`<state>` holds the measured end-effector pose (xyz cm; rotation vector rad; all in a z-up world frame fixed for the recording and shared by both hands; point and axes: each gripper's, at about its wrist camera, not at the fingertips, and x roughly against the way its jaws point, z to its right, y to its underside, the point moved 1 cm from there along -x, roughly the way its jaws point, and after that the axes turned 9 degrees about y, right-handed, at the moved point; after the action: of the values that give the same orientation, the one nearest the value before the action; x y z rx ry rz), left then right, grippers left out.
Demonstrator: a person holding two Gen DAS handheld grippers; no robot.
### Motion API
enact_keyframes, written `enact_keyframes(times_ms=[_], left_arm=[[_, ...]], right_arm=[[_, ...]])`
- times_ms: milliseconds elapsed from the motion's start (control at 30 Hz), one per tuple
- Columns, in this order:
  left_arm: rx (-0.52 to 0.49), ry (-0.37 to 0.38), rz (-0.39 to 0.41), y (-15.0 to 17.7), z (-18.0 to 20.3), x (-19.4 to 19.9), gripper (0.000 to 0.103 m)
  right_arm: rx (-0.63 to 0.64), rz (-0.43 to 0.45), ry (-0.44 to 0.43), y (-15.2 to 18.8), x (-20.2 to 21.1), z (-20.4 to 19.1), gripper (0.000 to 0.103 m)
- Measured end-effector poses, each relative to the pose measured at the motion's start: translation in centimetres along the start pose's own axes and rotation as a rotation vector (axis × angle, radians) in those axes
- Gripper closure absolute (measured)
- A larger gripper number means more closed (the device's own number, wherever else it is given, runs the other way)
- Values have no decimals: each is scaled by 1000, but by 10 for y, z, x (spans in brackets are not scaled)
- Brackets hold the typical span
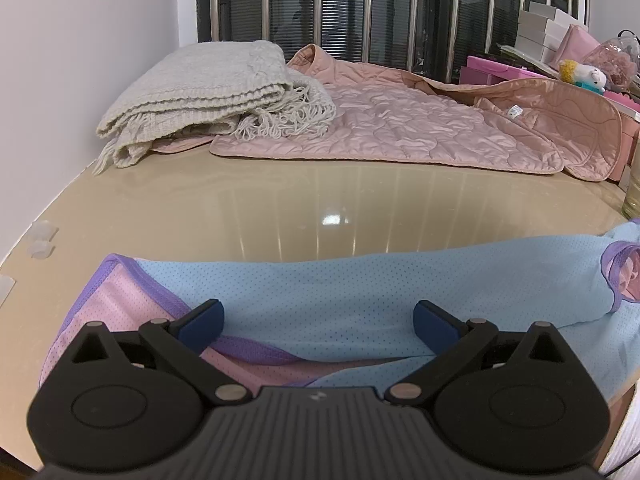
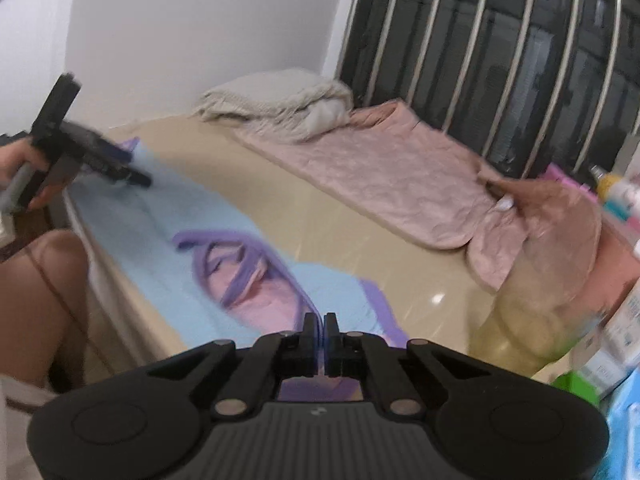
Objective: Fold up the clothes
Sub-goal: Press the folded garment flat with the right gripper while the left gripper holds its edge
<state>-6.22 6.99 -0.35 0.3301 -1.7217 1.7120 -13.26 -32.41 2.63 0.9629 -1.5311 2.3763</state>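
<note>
Right gripper (image 2: 319,330) pinched on light-blue mesh garment with purple trim (image 2: 168,216); my left gripper (image 1: 318,320) spread wide over it. Beige glossy table (image 1: 280,208) underneath.

- A glossy beige tabletop (image 1: 280,200) fills the middle of the left wrist view and reflects a ceiling light.
- A folded cream knitted blanket (image 1: 208,88) with fringe lies at 11 o'clock, against the white wall (image 1: 80,40).
- A pink quilted jacket (image 1: 400,120) lies spread flat at 1 o'clock, its edge tucked under the blanket.
- A dark window with metal bars (image 1: 380,4) runs along 12 o'clock.
- White boxes (image 1: 540,28), pink boxes (image 1: 492,68) and a small plush toy (image 1: 588,76) crowd 2 o'clock.
- A glass jar (image 1: 632,188) stands at 3 o'clock.
</note>
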Motion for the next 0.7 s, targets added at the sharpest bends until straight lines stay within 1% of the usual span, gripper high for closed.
enact_keyframes(times_ms=[33, 100, 200, 267, 300, 333, 367, 400, 433, 533, 600, 700], left_arm=[[0, 0, 1, 0, 0, 0, 1], [-2, 3, 0, -1, -1, 0, 1], [-10, 11, 1, -1, -4, 0, 1], [-16, 20, 2, -1, -6, 0, 1], [-17, 21, 1, -1, -6, 0, 1], [-17, 22, 1, -1, -6, -1, 1], [-17, 21, 1, -1, -6, -1, 1], [-17, 21, 2, -1, -6, -1, 1], [-17, 21, 2, -1, -6, -1, 1], [-17, 21, 0, -2, -7, -1, 1], [-16, 21, -3, -2, -7, -1, 1], [-15, 19, -4, -2, -7, -2, 1]], right_arm=[[-4, -19, -13, 4, -4, -2, 101], [-26, -28, -29, 9, -9, -4, 101], [-91, -26, -62, 11, -8, 3, 97], [-113, -25, -100, 11, -6, 8, 79], [-114, -26, -120, 11, -4, 10, 62], [-107, -19, -143, 11, -1, 10, 57], [-94, -9, -161, 10, 1, 10, 56], [-78, -1, -174, 9, 3, 10, 53], [-60, 6, -182, 8, 4, 9, 47], [-2, 14, -158, 5, -2, 9, 45], [14, -5, -162, 6, -8, 13, 45], [71, -28, -153, 10, -15, 17, 46]])
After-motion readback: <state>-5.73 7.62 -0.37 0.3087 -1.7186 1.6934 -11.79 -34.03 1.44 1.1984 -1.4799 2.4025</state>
